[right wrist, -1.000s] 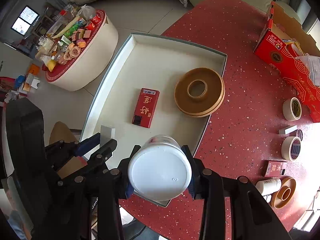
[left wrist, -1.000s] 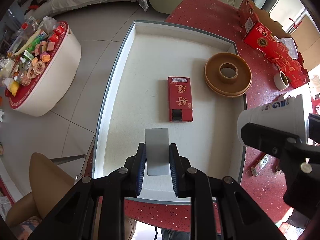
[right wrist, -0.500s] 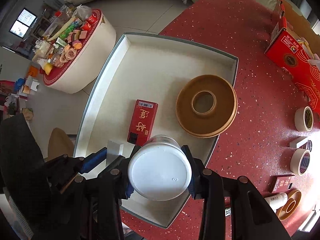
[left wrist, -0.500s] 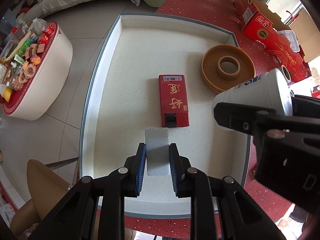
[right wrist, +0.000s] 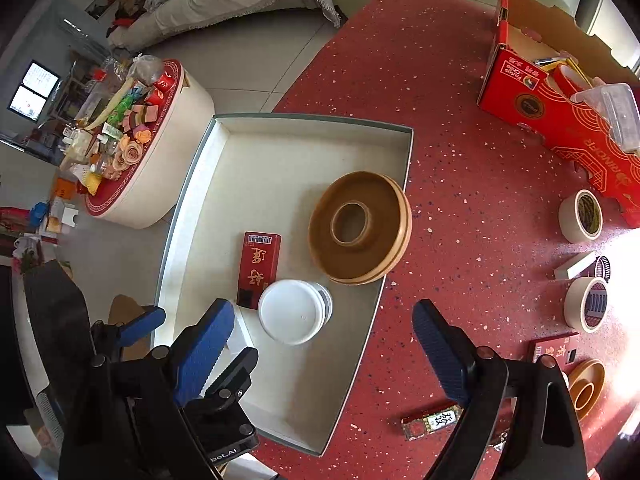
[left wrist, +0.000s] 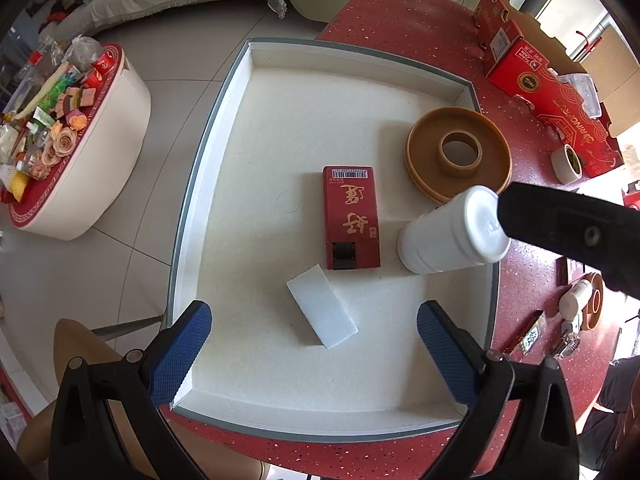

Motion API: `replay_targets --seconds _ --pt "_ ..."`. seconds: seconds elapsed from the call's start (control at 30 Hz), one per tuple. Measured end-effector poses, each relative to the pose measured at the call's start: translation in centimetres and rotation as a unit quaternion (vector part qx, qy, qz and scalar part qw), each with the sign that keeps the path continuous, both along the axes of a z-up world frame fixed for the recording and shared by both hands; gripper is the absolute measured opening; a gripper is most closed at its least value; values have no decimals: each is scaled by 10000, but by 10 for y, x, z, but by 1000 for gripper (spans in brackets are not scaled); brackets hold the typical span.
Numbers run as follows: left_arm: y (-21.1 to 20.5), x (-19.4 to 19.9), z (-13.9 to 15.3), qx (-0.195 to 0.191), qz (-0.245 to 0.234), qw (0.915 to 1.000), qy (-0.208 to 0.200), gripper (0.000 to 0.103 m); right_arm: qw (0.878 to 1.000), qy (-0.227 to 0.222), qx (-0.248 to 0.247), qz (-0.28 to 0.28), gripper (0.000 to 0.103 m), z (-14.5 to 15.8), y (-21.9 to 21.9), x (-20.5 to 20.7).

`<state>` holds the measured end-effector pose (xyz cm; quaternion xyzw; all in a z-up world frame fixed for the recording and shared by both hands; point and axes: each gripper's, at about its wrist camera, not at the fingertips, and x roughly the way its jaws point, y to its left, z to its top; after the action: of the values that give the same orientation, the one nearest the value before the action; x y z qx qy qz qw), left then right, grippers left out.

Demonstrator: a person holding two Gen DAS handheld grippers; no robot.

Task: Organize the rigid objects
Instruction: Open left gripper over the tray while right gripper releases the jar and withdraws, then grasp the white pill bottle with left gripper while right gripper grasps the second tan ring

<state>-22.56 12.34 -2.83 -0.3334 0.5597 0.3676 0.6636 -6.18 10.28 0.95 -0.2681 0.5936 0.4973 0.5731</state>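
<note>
Left wrist view shows the left gripper [left wrist: 312, 340] opening wide over the released white block [left wrist: 321, 311] in the tray [left wrist: 208, 152], the right gripper [right wrist: 320, 344] opening off the white jar [right wrist: 294, 312]; both should lift straight up.
</note>
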Motion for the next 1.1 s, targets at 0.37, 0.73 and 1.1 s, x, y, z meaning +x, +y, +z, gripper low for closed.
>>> replay_targets --seconds 0.37,0.73,1.1 --pt "-45 34 28 -44 -797 9965 -253 103 9953 -296 -579 -721 92 1 -141 28" --pt "-153 97 21 -962 -3306 9384 -278 103 9737 287 -1630 -1565 92 -37 -262 37" --pt "-193 131 2 -1251 -3555 9261 172 103 9612 144 -1904 -1990 92 -46 -301 52"
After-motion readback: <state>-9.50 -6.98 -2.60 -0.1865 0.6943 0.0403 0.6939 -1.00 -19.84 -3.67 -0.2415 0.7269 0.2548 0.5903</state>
